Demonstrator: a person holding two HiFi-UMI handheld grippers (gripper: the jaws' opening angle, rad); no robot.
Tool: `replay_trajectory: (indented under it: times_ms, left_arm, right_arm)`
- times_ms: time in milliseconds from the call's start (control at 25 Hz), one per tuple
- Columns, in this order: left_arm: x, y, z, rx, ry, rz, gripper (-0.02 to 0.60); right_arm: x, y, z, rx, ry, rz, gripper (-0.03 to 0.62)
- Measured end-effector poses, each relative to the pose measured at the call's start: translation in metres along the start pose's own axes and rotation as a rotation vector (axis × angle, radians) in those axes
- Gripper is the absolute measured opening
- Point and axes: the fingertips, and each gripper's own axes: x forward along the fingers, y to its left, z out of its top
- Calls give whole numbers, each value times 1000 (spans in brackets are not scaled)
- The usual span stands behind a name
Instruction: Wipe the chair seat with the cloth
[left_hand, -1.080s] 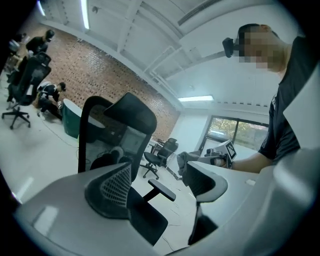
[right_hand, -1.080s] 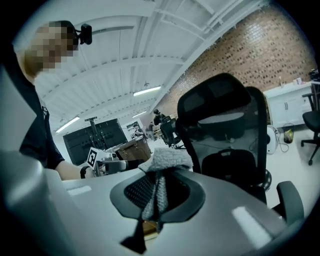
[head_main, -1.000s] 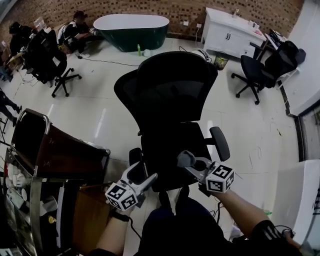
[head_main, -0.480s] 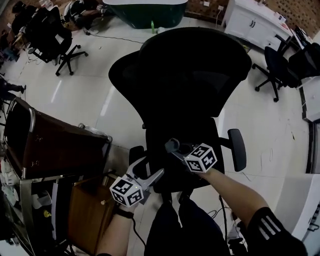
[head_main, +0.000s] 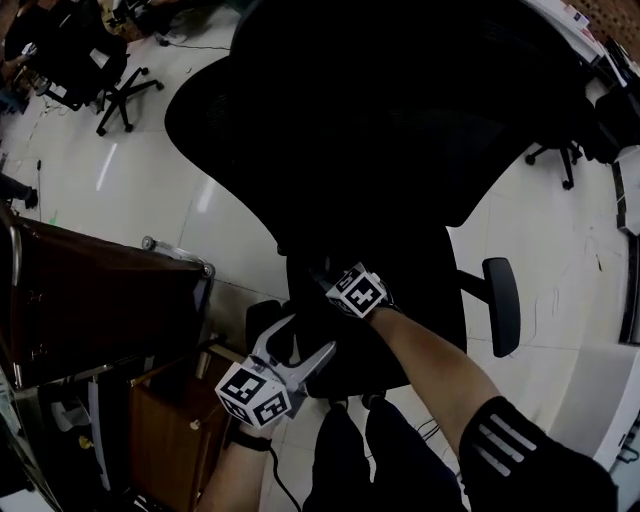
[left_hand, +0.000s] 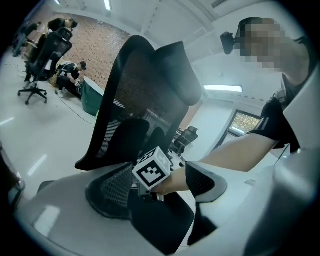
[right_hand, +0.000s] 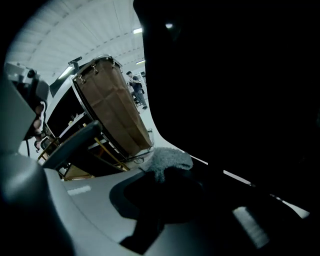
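Note:
The black office chair fills the head view, its backrest (head_main: 400, 110) above and its seat (head_main: 420, 330) below. My right gripper (head_main: 330, 275) reaches over the seat's left part, close under the backrest. In the right gripper view a grey fuzzy cloth (right_hand: 170, 161) sits pinched at the jaw tips, against the dark seat. My left gripper (head_main: 300, 345) hangs at the seat's front left corner, open, with nothing held between its fingers. The left gripper view looks across the seat (left_hand: 160, 225) at the right gripper's marker cube (left_hand: 154, 169).
A brown cabinet with a metal frame (head_main: 90, 300) stands close on the left, with a wooden box (head_main: 170, 420) below it. The chair's right armrest (head_main: 500, 305) sticks out over the pale floor. Other office chairs (head_main: 80, 70) stand farther off.
The head view has dropped closer to the chair. My right gripper has moved forward and left across the seat toward the backrest. The left gripper has stayed at the seat's front left corner.

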Motion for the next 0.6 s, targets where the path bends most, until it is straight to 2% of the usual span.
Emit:
replay_trajectory:
  times_ms: [160,320,480,600]
  left_arm:
    - [12,19,-5,1,-7,0,358]
    - [23,30,-10,-8,-5,3,357]
    - [32,32,-18,-20,-7,3,357]
    - [41,31,-21,-26,-2,-3,357]
  right_arm:
    - [50,-2,-15,-96,52,20,32]
    - [76,-3,-29,-190,118,32,32]
    - [76,-18,-46,-211,145,35,32]
    - [54,-52,-71,-233,203,-23,32]
